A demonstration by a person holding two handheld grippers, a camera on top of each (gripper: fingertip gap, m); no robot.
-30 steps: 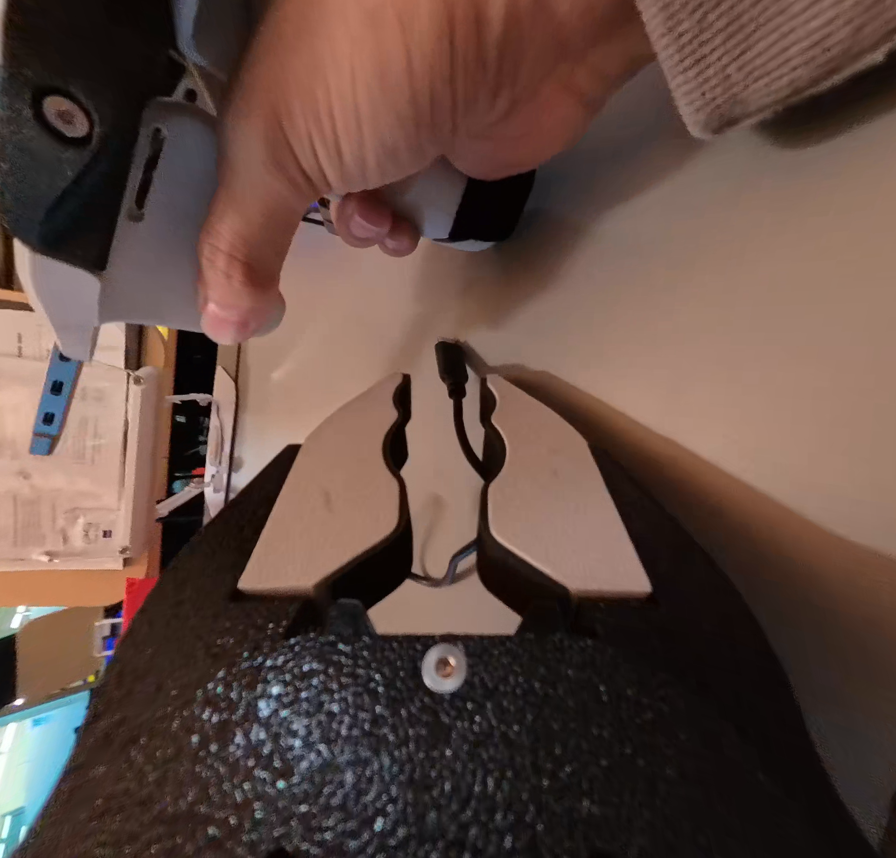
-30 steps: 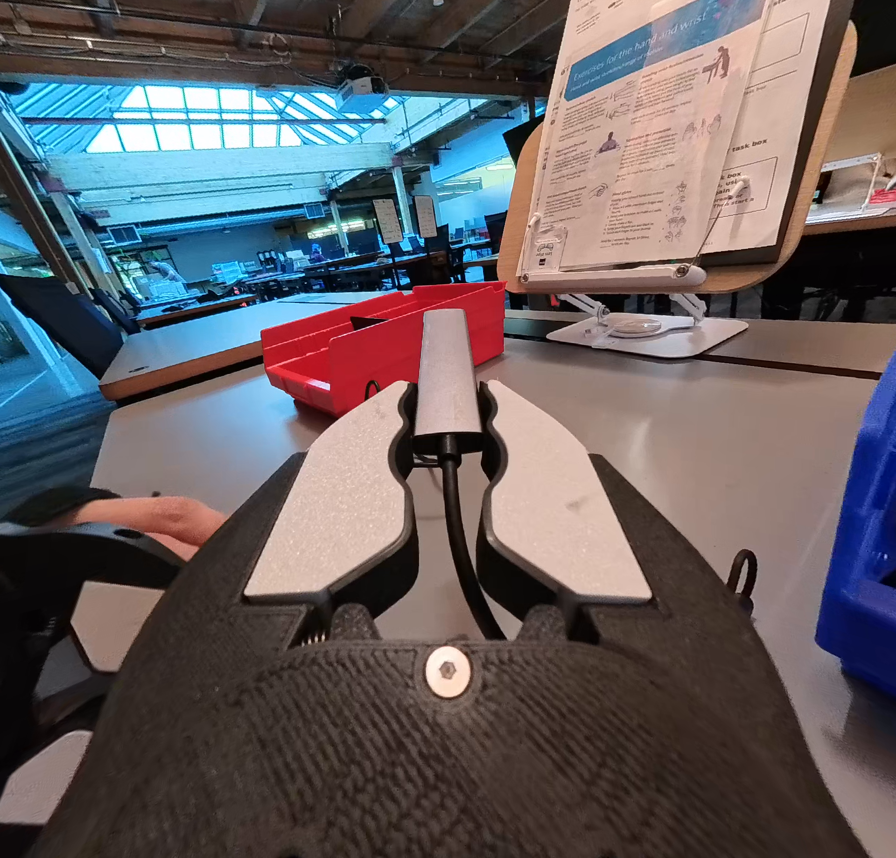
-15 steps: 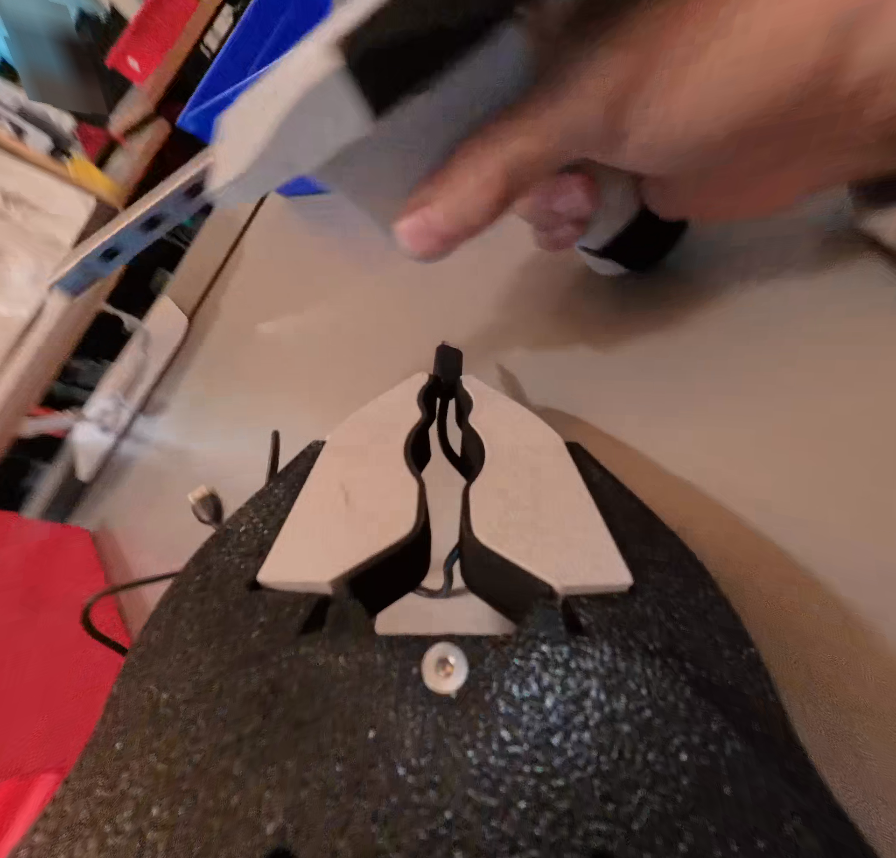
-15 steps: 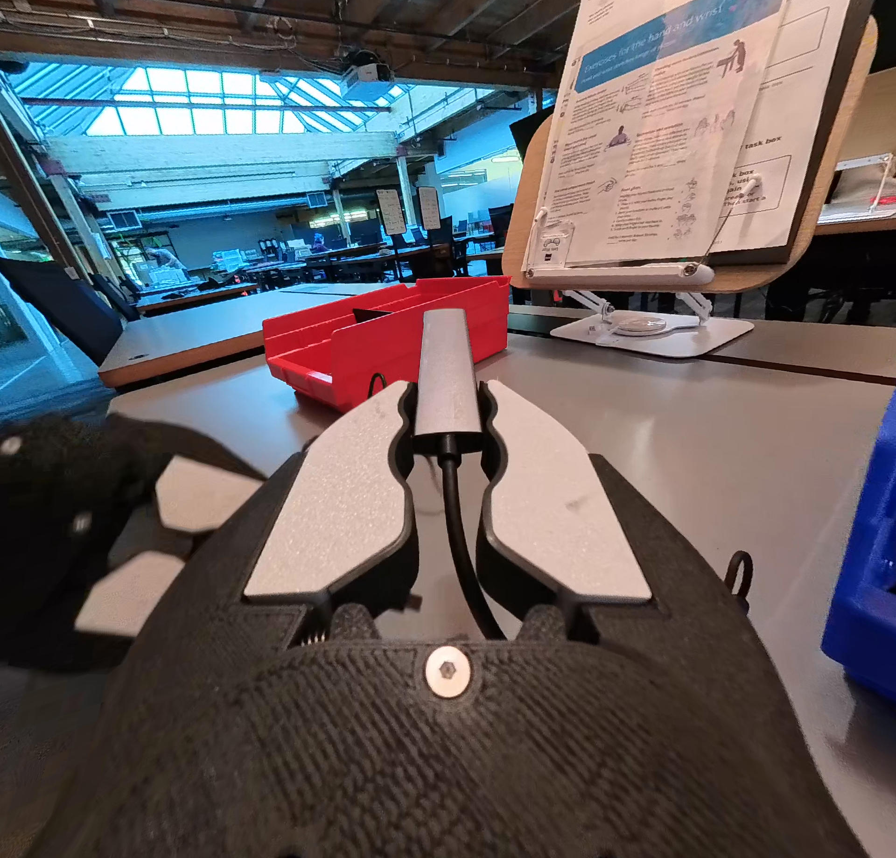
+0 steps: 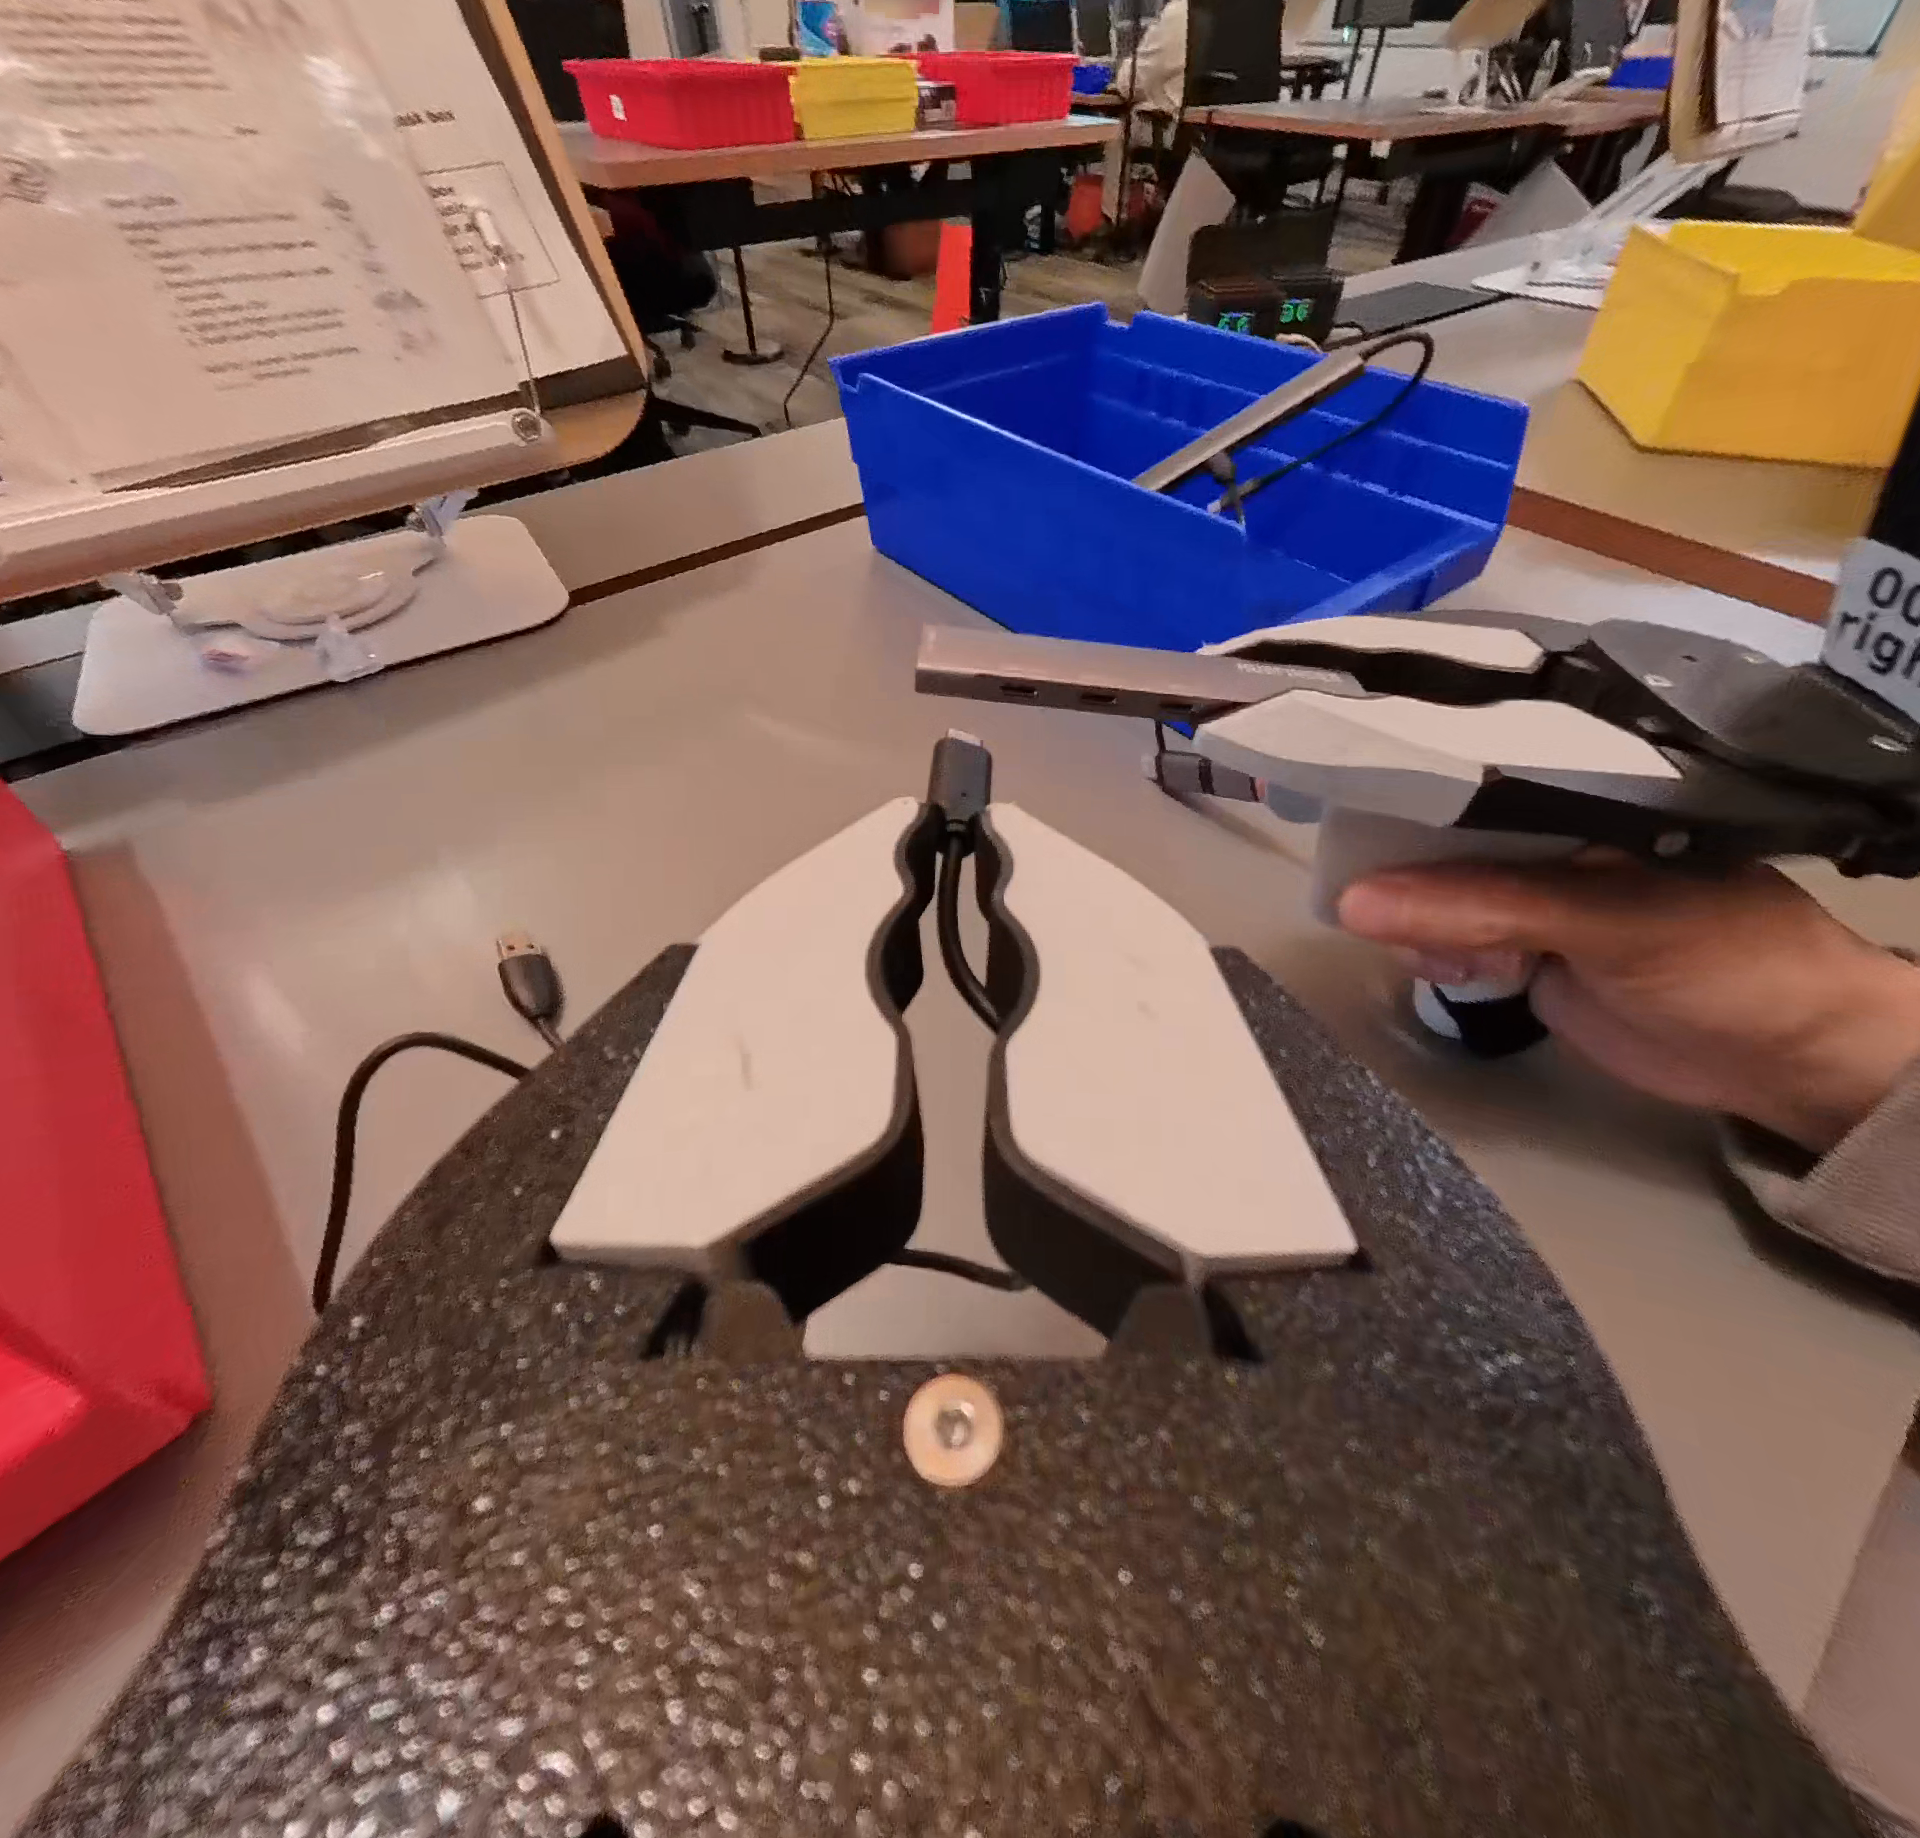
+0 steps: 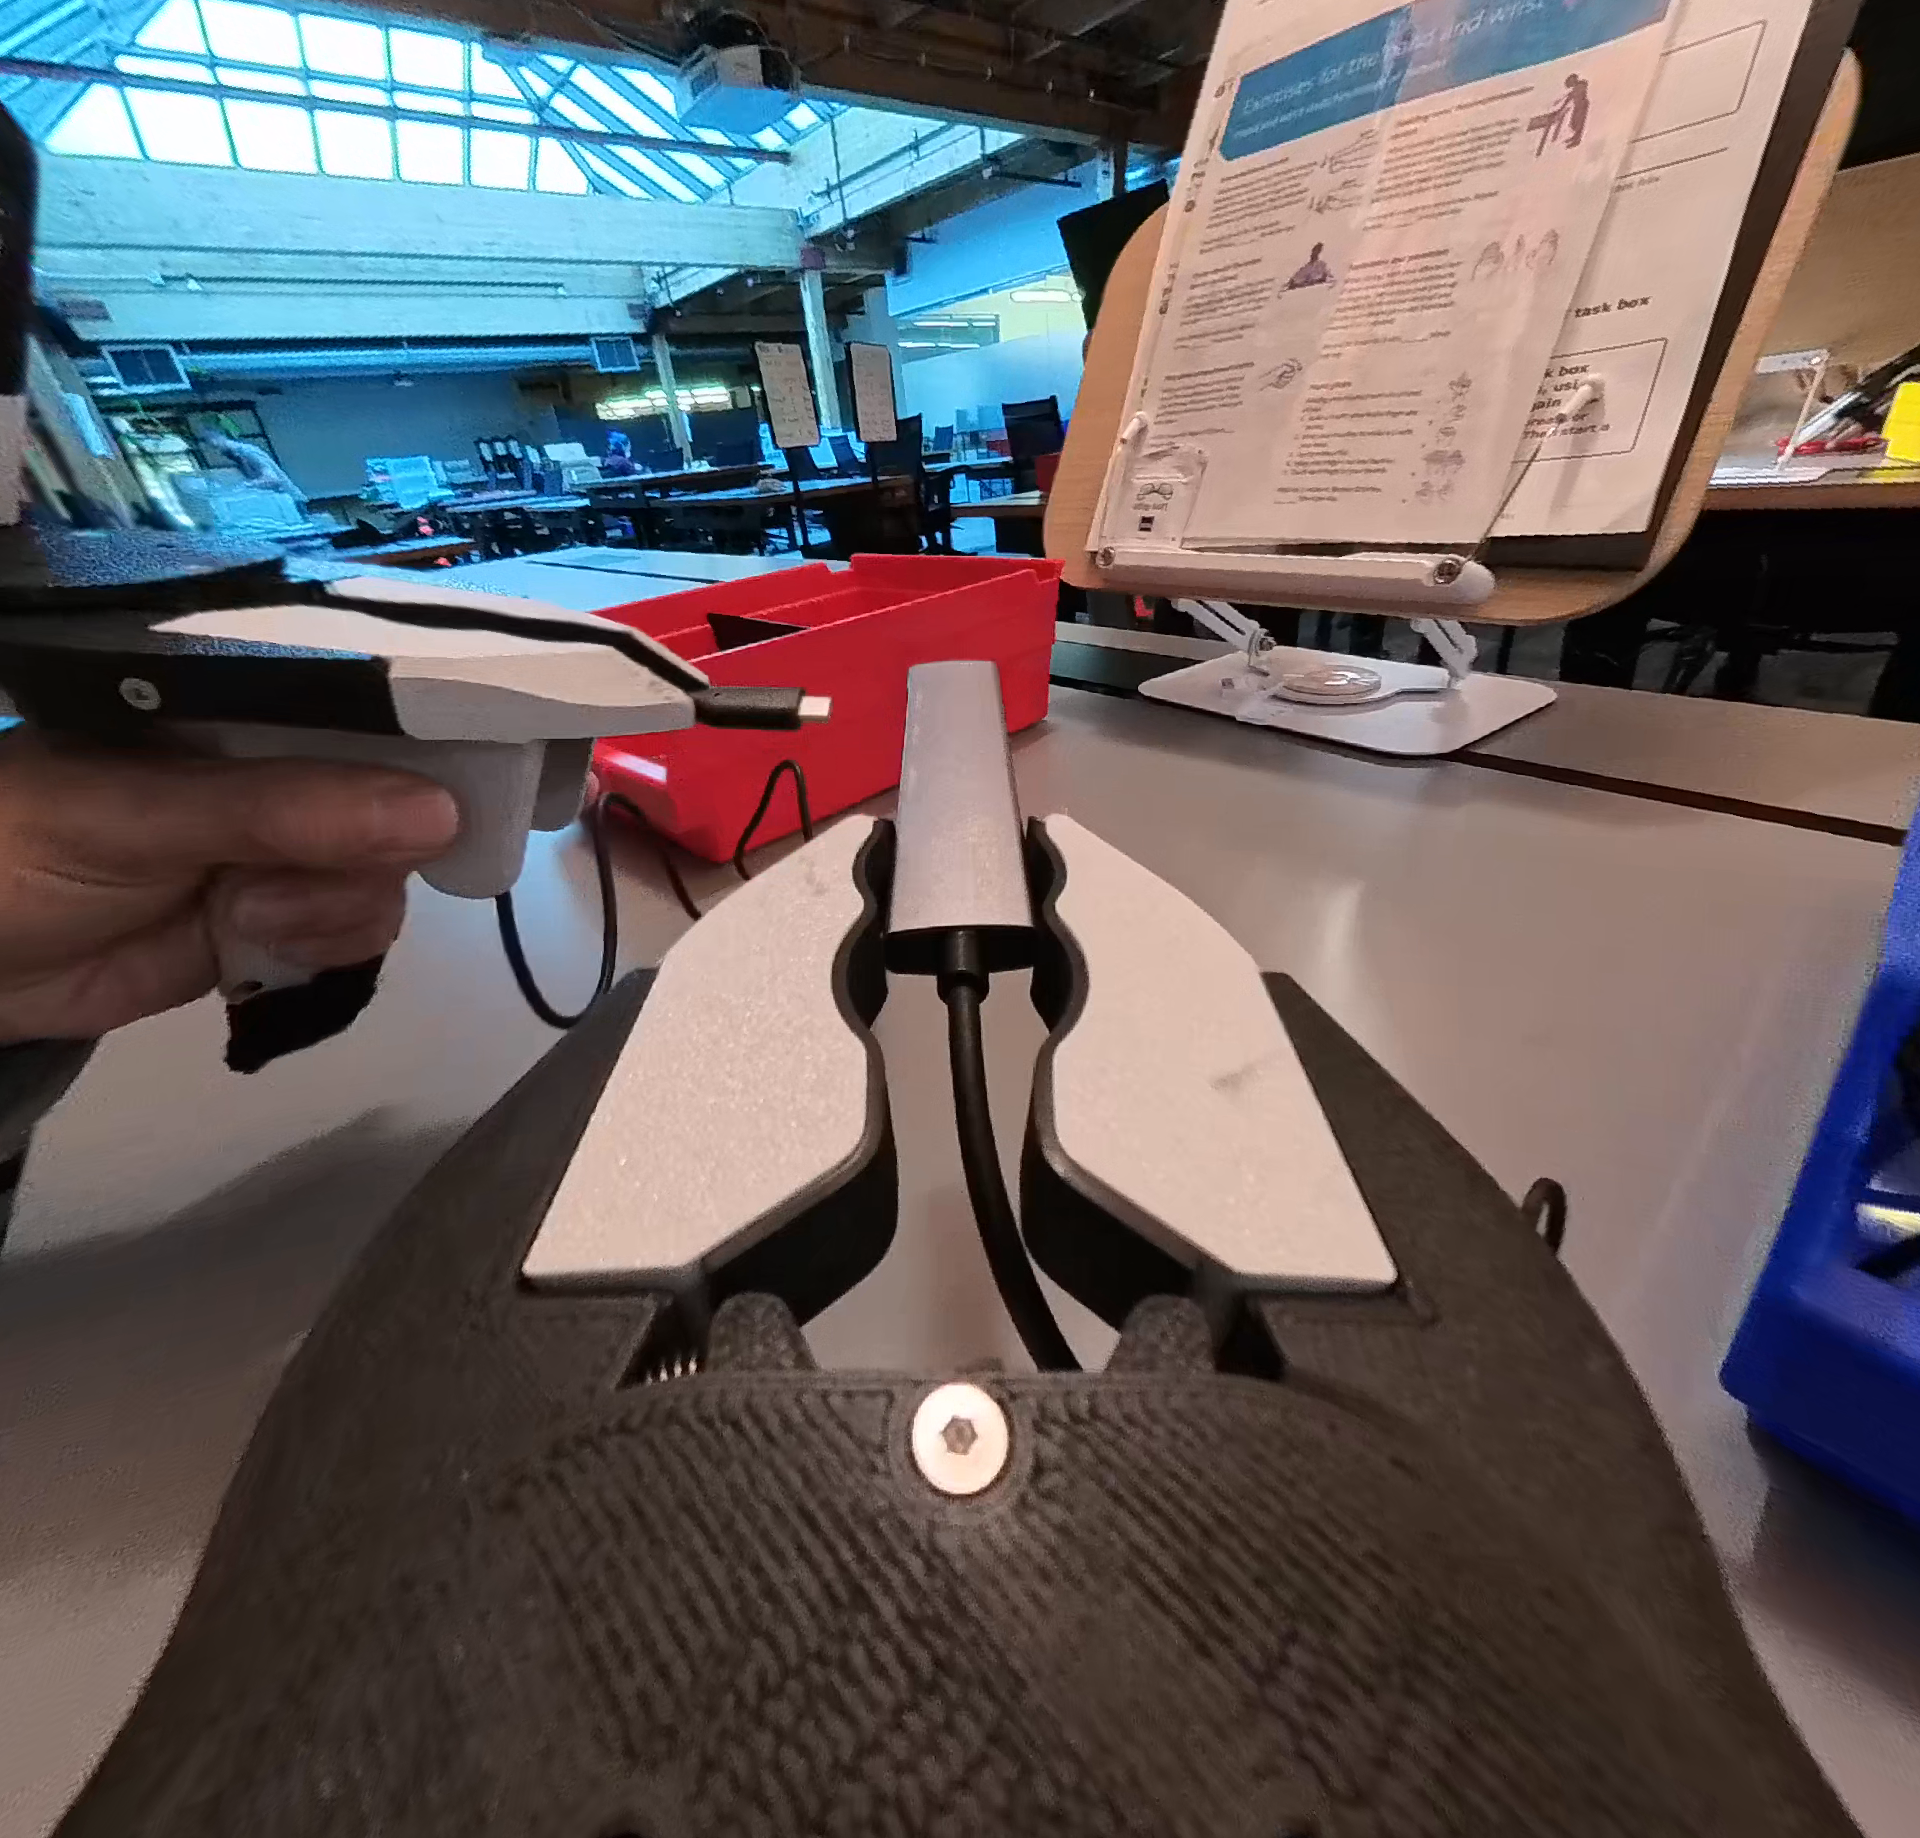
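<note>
the left gripper (image 5: 954,812) fingers pinch a black cable plug (image 5: 958,772) above the desk (image 5: 727,687); the right gripper (image 6: 956,832) fingers clamp a grey hub (image 6: 954,801). plug tip sits just beside the hub's ports, near the blue bin (image 5: 1039,510) at the desk's far edge.

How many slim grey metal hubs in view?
2: one slim grey metal hub clamped in the right tongs; another lying in the blue plastic bin at. Others may be hidden.
</note>
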